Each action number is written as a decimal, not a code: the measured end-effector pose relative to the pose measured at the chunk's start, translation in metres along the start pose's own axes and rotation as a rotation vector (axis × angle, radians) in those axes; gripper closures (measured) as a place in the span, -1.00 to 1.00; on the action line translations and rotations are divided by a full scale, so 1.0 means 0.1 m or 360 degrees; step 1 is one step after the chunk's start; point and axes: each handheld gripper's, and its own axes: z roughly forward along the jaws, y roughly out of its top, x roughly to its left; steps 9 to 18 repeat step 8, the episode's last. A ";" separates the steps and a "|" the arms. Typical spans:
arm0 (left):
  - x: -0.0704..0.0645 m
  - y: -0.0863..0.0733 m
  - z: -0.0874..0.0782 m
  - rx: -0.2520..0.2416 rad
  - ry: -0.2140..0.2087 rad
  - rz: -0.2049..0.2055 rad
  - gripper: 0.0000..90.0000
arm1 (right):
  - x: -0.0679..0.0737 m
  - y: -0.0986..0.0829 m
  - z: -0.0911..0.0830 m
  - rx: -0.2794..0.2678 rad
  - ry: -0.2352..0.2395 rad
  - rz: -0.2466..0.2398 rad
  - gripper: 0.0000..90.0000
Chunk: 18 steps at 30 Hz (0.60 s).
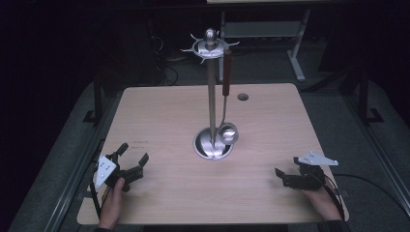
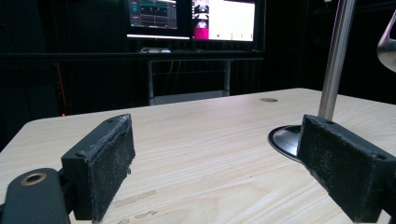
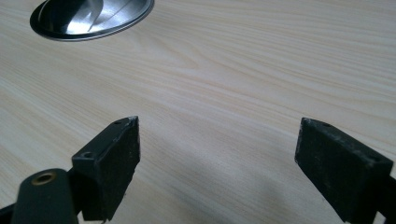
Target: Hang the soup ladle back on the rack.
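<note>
Table (image 1: 169, 121): light wood top, rounded corners, small round cable hole (image 1: 243, 97) near far edge, right of centre. Dark floor & desk legs beyond.

Stand (image 1: 211, 104): steel utensil rack at table centre. Round mirror-finish base (image 1: 207, 145), upright pole, crown of hooks w/ ball knob (image 1: 211, 35) on top. In left gripper view the pole (image 2: 335, 60) rises at right, base edge partly behind the right-hand jaw. In right gripper view the base (image 3: 91, 18) lies at top left, well apart from the jaws.

Ladle (image 1: 226, 99): hangs from a hook on the stand's right side, reddish-brown handle up, steel bowl (image 1: 228, 133) down, over the base's right edge; touching or not, can't tell. Left gripper view catches a bit of a shiny bowl (image 2: 387, 46) at far right edge.

Monitors (image 2: 191, 18): two lit screens in bkgd, on a dark desk past the table, seen in left gripper view.

Left gripper (image 1: 133, 162): near-left part of table, held by a hand (image 1: 112, 203) from below, grey plate on top. Jaws apart, nothing between; aimed toward stand. Pads (image 2: 109, 163) worn, bare wood between them.

Right gripper (image 1: 285, 178): near-right part of table, held by a hand (image 1: 324, 200), grey plate on top, cable trailing off right. Points left. Jaws wide apart, nothing between; pads (image 3: 116, 158) low over bare wood.
</note>
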 end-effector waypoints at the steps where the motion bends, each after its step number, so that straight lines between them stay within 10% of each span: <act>1: 0.00 0.00 0.00 0.0000 0.0000 0.0000 -0.76 | 0.00 0.00 0.00 0.0001 0.0001 0.0007 -0.70; 18: 0.00 0.00 0.00 0.0000 0.0000 0.0000 -0.76 | 0.00 0.00 0.01 0.0005 -0.0001 0.0000 -0.70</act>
